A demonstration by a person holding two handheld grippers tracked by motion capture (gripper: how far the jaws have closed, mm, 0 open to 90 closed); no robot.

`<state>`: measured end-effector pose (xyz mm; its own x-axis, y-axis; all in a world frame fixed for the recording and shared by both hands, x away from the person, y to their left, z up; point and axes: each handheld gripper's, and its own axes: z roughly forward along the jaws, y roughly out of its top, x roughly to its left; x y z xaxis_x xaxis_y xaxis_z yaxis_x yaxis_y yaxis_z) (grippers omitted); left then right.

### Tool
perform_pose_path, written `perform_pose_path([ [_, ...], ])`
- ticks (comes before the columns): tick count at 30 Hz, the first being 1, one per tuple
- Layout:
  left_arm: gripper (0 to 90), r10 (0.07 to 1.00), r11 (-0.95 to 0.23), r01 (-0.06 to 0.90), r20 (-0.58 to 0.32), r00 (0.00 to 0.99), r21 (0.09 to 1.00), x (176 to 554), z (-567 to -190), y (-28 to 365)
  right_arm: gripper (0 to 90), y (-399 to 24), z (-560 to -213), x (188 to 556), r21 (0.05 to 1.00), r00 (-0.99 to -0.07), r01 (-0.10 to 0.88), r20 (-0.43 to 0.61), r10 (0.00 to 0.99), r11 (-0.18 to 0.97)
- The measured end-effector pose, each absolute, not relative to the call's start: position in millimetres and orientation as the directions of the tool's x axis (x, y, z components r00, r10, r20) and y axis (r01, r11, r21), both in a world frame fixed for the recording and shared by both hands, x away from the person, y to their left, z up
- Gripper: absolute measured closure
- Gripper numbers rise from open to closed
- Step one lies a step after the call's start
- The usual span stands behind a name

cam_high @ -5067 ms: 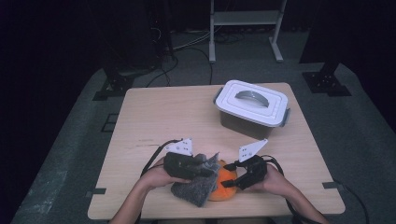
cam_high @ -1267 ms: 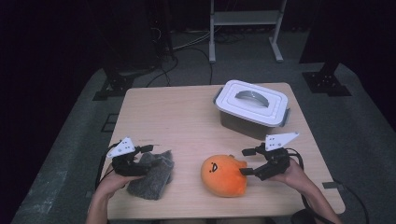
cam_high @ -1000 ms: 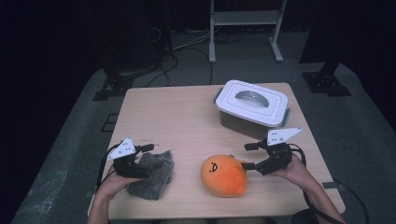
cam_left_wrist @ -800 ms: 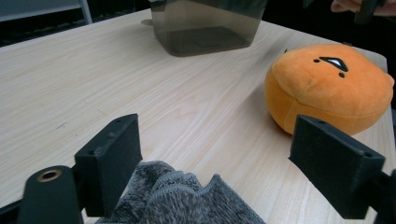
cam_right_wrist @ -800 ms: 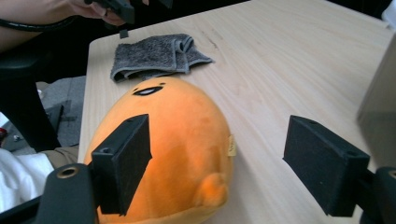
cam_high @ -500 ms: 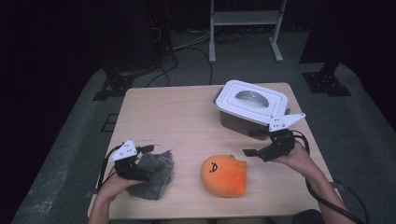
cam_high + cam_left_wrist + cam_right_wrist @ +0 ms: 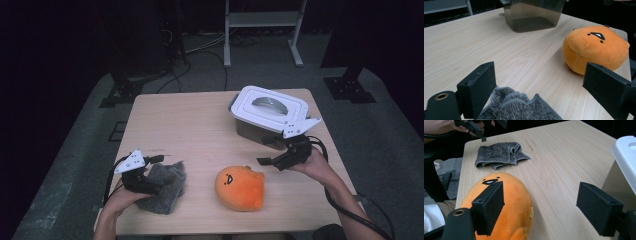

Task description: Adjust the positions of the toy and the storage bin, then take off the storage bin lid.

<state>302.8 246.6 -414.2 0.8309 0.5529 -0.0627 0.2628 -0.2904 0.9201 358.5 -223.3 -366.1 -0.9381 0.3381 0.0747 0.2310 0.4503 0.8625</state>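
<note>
pale wooden table [image 7: 200, 125] (dark room), both claws [image 7: 157, 170] [image 7: 267, 161] open, empty

Left tool [image 7: 544, 87] sits with jaws spread wide, just opened up, grey cloth [image 7: 521, 107] bunched loose between them. Orange plush [image 7: 596, 47] lies on the wooden surface [image 7: 499, 42], dark bin [image 7: 534, 13] farther back.

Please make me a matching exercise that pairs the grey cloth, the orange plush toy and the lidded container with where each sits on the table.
Things:
1. grey cloth
2. orange plush toy
3. lidded container

Places:
A. far right part of the table
B. near edge, in the middle
C. near left corner, under the left gripper

Pairs: 1-C, 2-B, 3-A
</note>
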Motion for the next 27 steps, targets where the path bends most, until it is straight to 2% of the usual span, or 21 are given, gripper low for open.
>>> perform_pose_path([
  [12, 9.7, 0.546, -0.279, 0.253, -0.064, 0.835, 0.926, 302, -412, 246, 20.8, -225, -355, 365, 0.864, -0.938, 0.221, 0.061, 0.341, 0.453],
  [27, 9.0, 0.546, -0.271, 0.241, -0.057, 0.836, 0.932, 302, -412, 247, 21.0, -218, -336, 391, 0.866, -0.933, 0.197, 0.021, 0.36, 0.459],
])
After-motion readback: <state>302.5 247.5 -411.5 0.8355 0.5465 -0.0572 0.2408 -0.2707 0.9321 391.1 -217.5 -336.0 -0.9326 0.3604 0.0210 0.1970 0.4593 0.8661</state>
